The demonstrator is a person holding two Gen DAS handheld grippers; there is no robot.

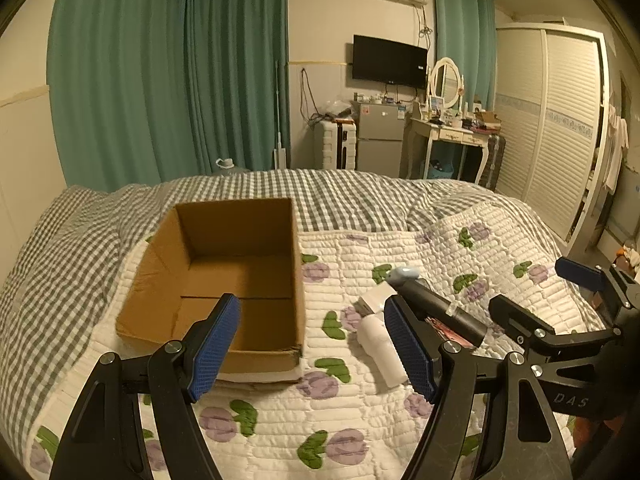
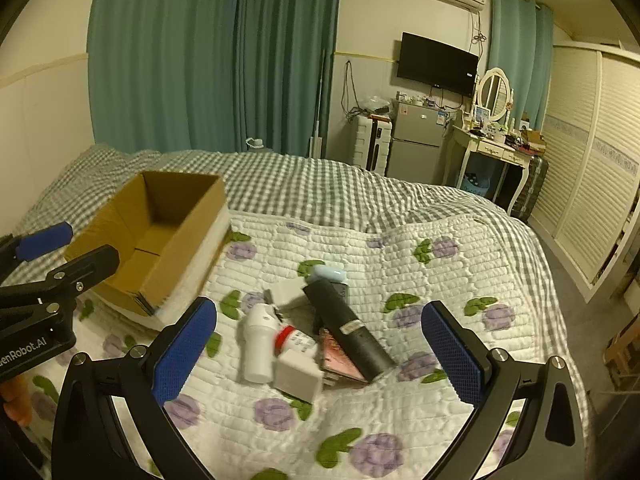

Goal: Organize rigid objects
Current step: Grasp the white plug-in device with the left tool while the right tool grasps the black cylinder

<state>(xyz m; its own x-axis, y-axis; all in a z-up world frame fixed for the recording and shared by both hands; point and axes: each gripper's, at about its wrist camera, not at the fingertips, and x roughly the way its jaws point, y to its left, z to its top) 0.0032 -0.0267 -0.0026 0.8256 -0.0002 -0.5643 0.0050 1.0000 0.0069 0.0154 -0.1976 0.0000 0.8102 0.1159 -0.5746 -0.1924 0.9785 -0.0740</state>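
An open, empty cardboard box (image 1: 236, 228) (image 2: 180, 200) stands on the quilted bed. To its right lies a pile: a white bottle (image 2: 256, 344) (image 1: 382, 346), a black cylinder (image 2: 348, 332) (image 1: 440, 306), a small white box (image 2: 298, 374), a red-capped tube (image 2: 294, 338), a pink booklet (image 2: 340, 362) and a light blue case (image 2: 328, 272) (image 1: 404, 273). My left gripper (image 1: 314, 346) (image 2: 68, 252) is open near the box's front right corner and holds nothing. My right gripper (image 2: 318, 352) (image 1: 544, 292) is open, with the pile between and just beyond its fingers.
The floral quilt (image 1: 360, 420) covers the near part of the bed, and a grey checked blanket (image 1: 340, 196) lies behind it. Beyond the bed are green curtains (image 1: 168, 80), a small fridge (image 1: 380, 136), a dressing table (image 1: 452, 132) and a white wardrobe (image 1: 552, 120).
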